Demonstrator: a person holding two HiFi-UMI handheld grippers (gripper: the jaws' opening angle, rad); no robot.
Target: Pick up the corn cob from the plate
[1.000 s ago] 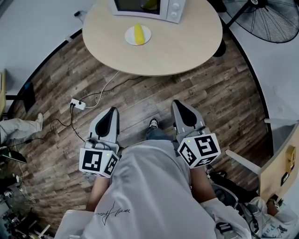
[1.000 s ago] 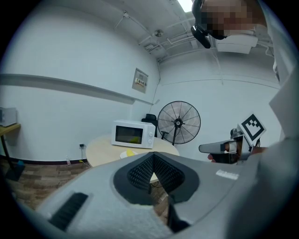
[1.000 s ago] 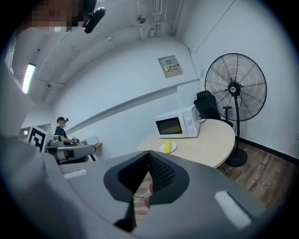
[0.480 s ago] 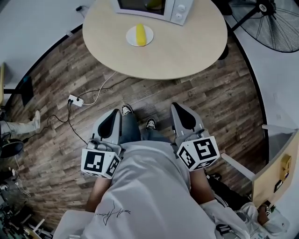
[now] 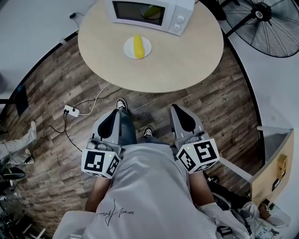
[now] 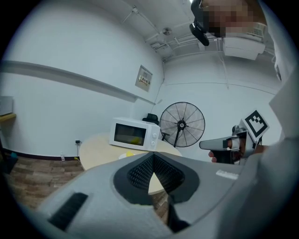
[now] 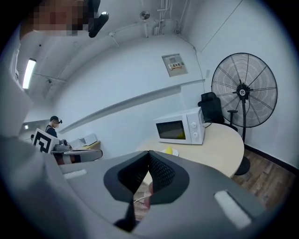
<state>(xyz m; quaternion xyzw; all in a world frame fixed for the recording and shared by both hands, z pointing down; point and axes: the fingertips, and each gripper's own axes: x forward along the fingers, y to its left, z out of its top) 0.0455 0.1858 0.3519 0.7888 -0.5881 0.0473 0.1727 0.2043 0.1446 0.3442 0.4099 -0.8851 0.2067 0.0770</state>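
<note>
Approach step, I judged. The yellow corn cob (image 5: 138,46) lay on the small white round plate (image 5: 129,52) on the round pale wooden table (image 5: 187,60), just in front of the white microwave oven (image 5: 149,11) and well apart from both my grippers. My left gripper (image 5: 113,112) had its jaws closed together with nothing between them; my right gripper (image 5: 177,107) was likewise closed and empty. Both were held low by my waist, pointing toward the table. Next move, as I read it: reach the table, spread one gripper's jaws, and line them across the cob without nudging the plate.
</note>
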